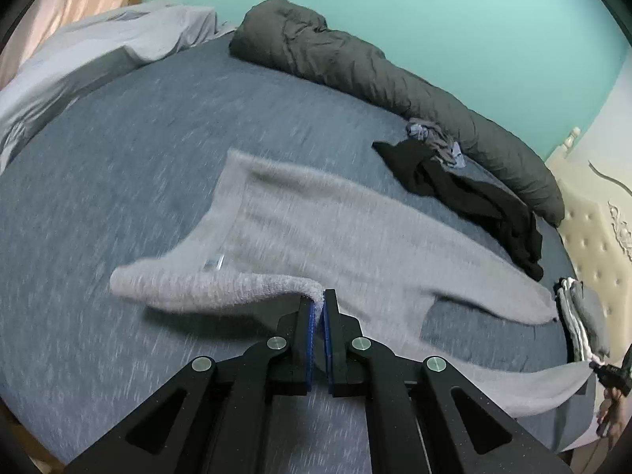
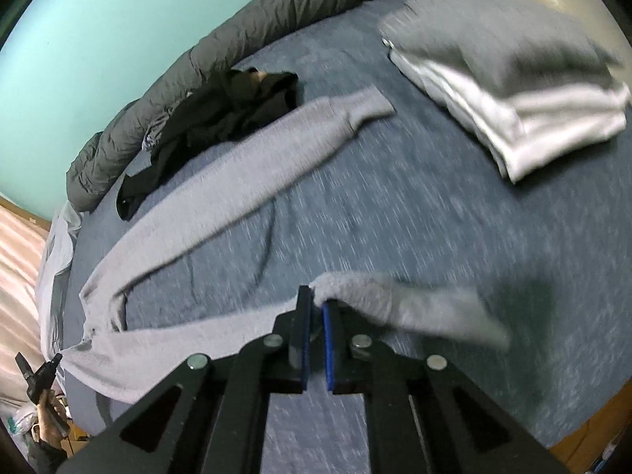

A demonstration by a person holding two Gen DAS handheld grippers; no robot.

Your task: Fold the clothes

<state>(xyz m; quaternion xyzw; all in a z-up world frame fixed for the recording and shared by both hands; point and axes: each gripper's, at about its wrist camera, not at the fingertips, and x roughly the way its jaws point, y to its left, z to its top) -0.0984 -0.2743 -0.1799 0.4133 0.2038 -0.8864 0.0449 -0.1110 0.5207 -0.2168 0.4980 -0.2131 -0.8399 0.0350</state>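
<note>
Both of my grippers pinch the same pale grey pants [image 1: 316,233] spread across the blue-grey bed sheet [image 1: 118,181]. The left gripper [image 1: 318,300] has its blue pads pressed together on a fold of the waist end, which rises off the sheet at 6 o'clock in the left wrist view. The right gripper [image 2: 316,296] is clamped on the cuff end of the near leg, at 6 o'clock in its own view, while the other leg runs away toward 12 o'clock.

I judge the job partly done: a stack of folded clothes [image 2: 509,91], grey on top of white, sits at 2 o'clock in the right wrist view. The pants are only gripped, not yet folded, and a crumpled black garment [image 1: 466,193] waits at 2 o'clock in the left view, beside a dark rolled duvet [image 1: 395,79] along the teal wall [image 1: 434,12]. A small bluish scrap of cloth lies near it, too small to identify.

No basket, bin or drawer shows in either view.
</note>
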